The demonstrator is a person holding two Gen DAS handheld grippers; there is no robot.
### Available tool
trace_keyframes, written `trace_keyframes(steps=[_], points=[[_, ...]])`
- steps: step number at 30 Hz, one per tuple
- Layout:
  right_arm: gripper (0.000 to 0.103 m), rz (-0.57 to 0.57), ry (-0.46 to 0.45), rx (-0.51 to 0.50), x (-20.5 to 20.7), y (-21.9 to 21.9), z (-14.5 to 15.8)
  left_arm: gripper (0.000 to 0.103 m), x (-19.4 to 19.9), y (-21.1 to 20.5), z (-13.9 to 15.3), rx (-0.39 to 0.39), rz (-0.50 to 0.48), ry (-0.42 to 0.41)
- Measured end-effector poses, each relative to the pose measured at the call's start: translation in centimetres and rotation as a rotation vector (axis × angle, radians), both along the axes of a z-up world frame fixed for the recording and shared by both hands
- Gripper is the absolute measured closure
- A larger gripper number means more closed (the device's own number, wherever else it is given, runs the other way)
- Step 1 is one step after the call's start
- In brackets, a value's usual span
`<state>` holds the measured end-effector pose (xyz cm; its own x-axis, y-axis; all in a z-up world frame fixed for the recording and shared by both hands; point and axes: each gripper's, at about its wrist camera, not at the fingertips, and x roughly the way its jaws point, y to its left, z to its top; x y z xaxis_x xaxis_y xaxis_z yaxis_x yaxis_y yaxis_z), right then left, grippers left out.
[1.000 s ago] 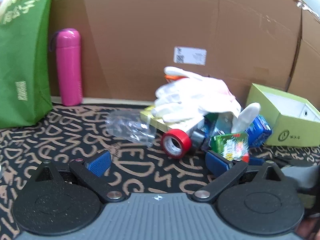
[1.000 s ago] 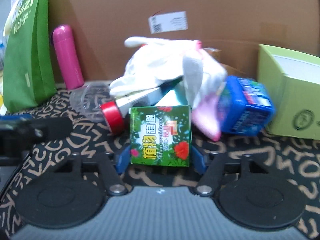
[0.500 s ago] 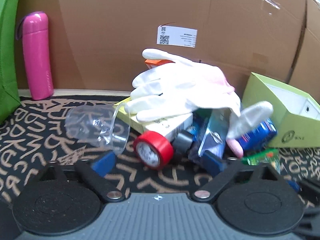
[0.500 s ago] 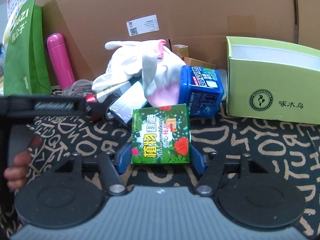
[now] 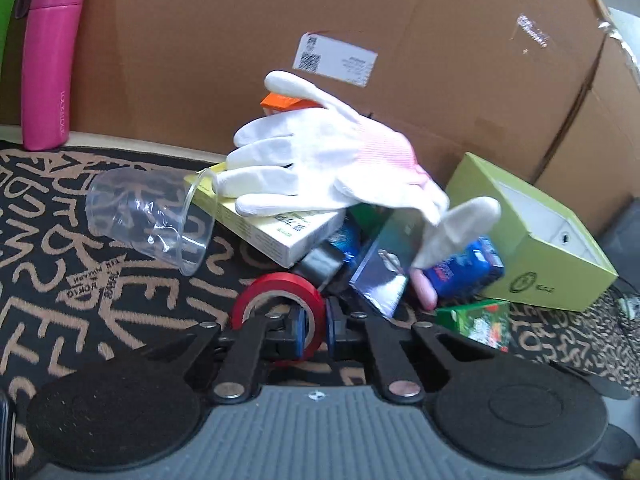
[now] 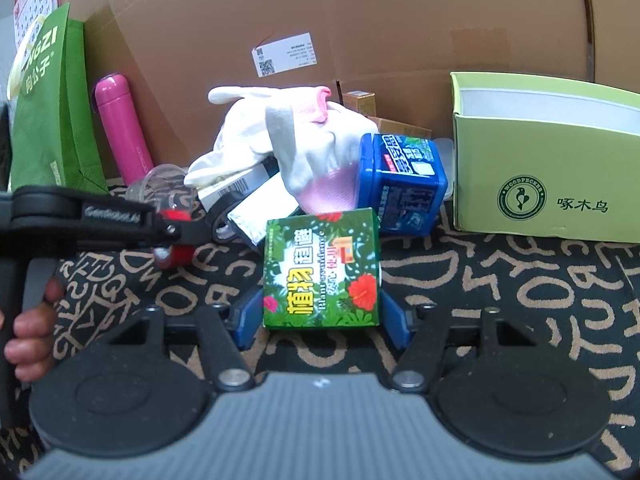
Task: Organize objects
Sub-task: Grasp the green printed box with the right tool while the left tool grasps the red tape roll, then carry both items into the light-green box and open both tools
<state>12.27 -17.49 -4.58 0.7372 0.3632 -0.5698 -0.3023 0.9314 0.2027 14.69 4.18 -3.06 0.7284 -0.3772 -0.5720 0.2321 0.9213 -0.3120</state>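
- The left gripper (image 5: 312,330) has just been closing, and its blue pads now pinch the wall of the red tape roll (image 5: 280,296), one pad inside the ring and one outside; the roll stands on edge on the lettered mat (image 5: 80,280) at the near edge of the pile.
- The right gripper (image 6: 320,320) holds the green flowered box (image 6: 322,268) squeezed between its pads, in front of the pile and clear of the blue container (image 6: 402,184).
- The white glove (image 5: 332,160) drapes over the yellow-white box (image 5: 276,224) and the rest of the heap; a clear plastic cup (image 5: 148,220) lies on its side just left of it.
- The step in hand looks like picking: both grippers have a piece each, neither yet put away.
- Next, the roll likely needs lifting straight out, since the dark roll (image 5: 320,266) touches it behind.
- The open green carton (image 6: 544,160) on the right seems the likely destination, though this cannot be confirmed.
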Motion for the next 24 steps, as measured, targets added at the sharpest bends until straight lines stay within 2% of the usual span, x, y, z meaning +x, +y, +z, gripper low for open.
trace_keyframes(steps=[6, 12, 19, 24], points=[[0.041, 0.0, -0.035, 0.024, -1.4, -0.6, 0.6, 0.094, -2.4, -1.0, 2.5, -0.003, -0.054, -0.075], [0.041, -0.034, -0.104, 0.035, -2.4, -2.4, 2.3, 0.094, -3.9, -4.4, 5.5, -0.014, -0.143, -0.161], [0.041, -0.169, -0.227, 0.001, -0.9, -7.1, 5.6, 0.094, -2.6, -9.7, 8.0, -0.019, -0.225, -0.215], [0.042, -0.29, -0.264, -0.033, 2.7, -11.1, 6.8, 0.094, 0.2, -14.7, 9.4, -0.012, -0.289, -0.208]])
